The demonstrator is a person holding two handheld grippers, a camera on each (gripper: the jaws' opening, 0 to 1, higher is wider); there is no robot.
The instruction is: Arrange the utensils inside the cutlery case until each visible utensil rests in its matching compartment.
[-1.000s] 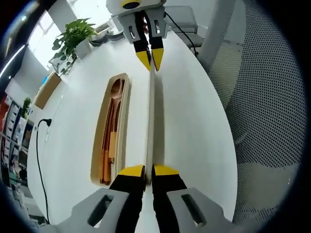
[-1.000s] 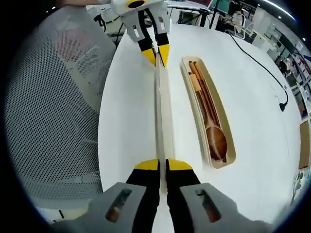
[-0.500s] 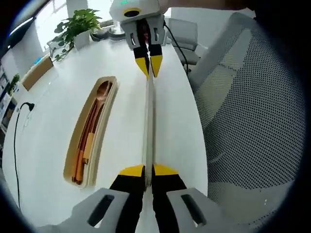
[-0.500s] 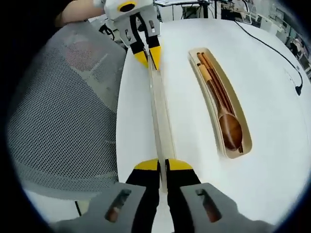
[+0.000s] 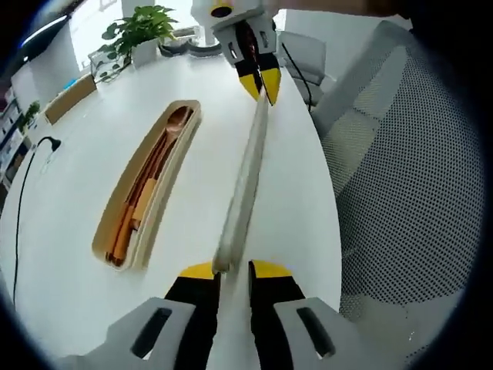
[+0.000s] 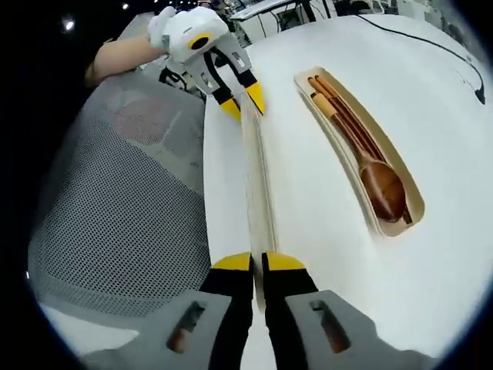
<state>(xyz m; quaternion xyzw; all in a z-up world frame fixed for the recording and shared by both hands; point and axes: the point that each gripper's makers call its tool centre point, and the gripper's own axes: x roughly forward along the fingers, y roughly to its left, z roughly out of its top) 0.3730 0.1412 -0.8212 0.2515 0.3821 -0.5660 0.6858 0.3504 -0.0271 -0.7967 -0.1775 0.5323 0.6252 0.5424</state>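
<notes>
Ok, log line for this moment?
left claw: open, lid end between jaws | right claw: shut on lid | lid: beside case, apart | case: on table, spoon and chopsticks inside

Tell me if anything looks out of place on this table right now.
The long lid isn't on the cutlery case; it's held beside it. The right tongs clamp one end, while the left tongs stand open around the other. The spoon and chopsticks lie neatly inside.
</notes>
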